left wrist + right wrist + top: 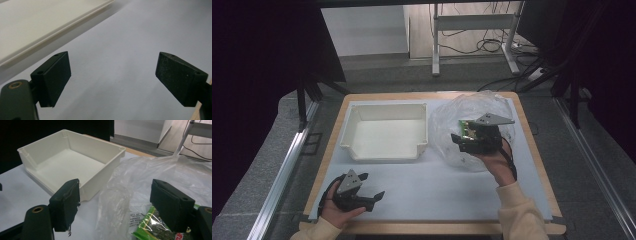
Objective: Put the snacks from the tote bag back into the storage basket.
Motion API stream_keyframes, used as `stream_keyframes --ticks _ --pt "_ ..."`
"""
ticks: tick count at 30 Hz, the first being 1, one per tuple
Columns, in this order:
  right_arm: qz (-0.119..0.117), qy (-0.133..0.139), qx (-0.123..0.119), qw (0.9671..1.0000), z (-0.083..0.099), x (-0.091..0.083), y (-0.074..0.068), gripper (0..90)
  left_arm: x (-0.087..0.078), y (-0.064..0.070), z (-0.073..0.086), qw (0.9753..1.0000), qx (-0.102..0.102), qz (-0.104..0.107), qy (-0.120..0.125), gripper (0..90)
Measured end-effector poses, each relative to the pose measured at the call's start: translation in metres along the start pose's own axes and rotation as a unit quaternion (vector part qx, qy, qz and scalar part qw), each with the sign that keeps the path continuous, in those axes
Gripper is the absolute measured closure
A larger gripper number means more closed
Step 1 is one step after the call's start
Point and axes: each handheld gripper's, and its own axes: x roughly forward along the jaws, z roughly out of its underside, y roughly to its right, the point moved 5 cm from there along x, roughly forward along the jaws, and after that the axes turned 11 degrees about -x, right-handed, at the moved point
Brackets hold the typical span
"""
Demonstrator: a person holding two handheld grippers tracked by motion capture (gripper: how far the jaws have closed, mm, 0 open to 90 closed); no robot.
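Note:
A clear plastic bag (472, 127) lies crumpled on the right half of the table, and a green snack packet (157, 227) lies inside it. My right gripper (460, 138) hovers over the bag, open, with the packet (468, 129) just beyond its jaws and nothing held between them. In the right gripper view the gripper (117, 202) points toward the white bin (67, 160), bag plastic (140, 182) between the jaws. My left gripper (372, 186) rests low at the table's front left, open and empty. Its jaws frame bare white table surface (112, 65).
The empty white bin (386, 131) with an open low front stands at the table's back left; its edge (50, 27) shows in the left gripper view. The white mat (437, 190) covers a wooden table. Beyond the table are cables and desk legs (472, 35) on the floor.

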Motion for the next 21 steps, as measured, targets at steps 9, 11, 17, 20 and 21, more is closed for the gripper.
stream_keyframes --ticks 9,11,17,20,21 --pt "0.011 0.002 0.010 0.9999 0.002 -0.003 0.015 24.8 0.000 0.000 0.000 1.0000 0.001 0.000 0.000 12.9" --pt "0.015 0.002 0.013 0.9998 0.002 -0.003 0.020 24.8 0.000 0.000 0.000 1.0000 0.001 0.001 0.000 13.0" --pt "0.019 -0.005 0.021 0.9996 0.005 -0.001 0.028 24.2 0.001 0.000 0.001 1.0000 0.002 0.001 -0.002 12.9" --pt "0.020 -0.011 0.025 0.9994 0.007 0.002 0.035 24.1 0.001 0.000 0.001 1.0000 0.002 0.001 -0.003 13.0" --pt "0.020 -0.011 0.025 0.9994 0.007 0.002 0.035 24.1 0.001 0.001 0.001 1.0000 0.002 0.001 -0.003 13.0"
